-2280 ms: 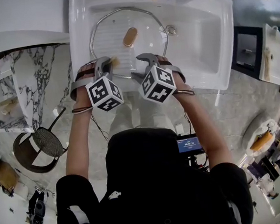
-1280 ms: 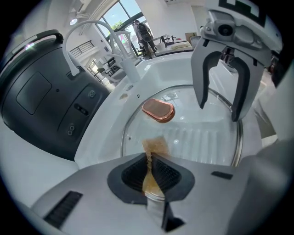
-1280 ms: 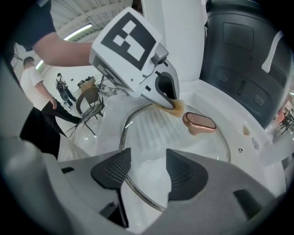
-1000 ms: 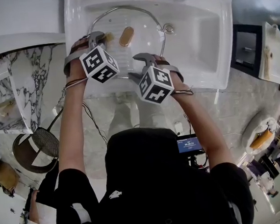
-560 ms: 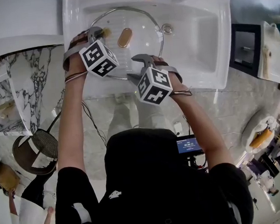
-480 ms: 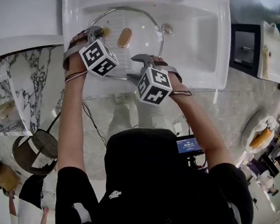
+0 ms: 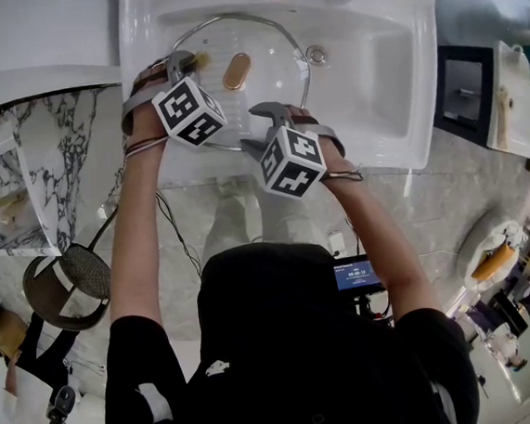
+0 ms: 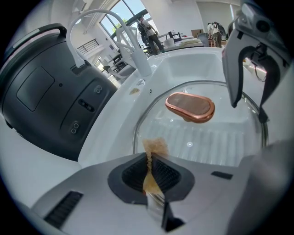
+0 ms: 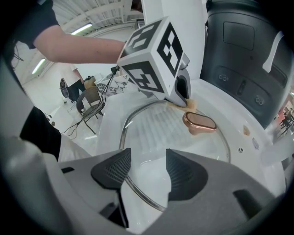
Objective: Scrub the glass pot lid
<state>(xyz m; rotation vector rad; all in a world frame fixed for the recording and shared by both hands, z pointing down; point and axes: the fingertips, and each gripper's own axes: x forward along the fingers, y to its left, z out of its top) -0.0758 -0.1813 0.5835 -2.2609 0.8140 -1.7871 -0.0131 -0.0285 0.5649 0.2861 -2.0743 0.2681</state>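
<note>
The glass pot lid [image 7: 265, 67] lies in the white sink [image 7: 379, 84], its copper handle [image 7: 236, 70] facing up. My left gripper [image 7: 184, 65] is over the lid's far left rim, shut on a tan scrub pad [image 8: 155, 147] whose tip touches the glass [image 8: 206, 137] near the rim. The handle [image 8: 190, 106] is just beyond it. My right gripper [image 7: 259, 129] is at the lid's near edge. Its jaws stand open in the right gripper view [image 9: 148, 172], and the lid's metal rim [image 9: 138, 193] runs under the gap. The left gripper's marker cube [image 9: 154, 59] shows there above the pad [image 9: 190, 105].
A white faucet [image 8: 131, 46] stands at the sink's back, the drain [image 7: 316, 55] to the right of the lid. A black appliance [image 8: 46, 92] sits left of the sink. A marble counter [image 7: 55, 161] and a chair [image 7: 67, 286] are at the left.
The left gripper went with the pad from the lid's near edge to its far left rim, and in the last half second has barely shifted. The right gripper stays put.
</note>
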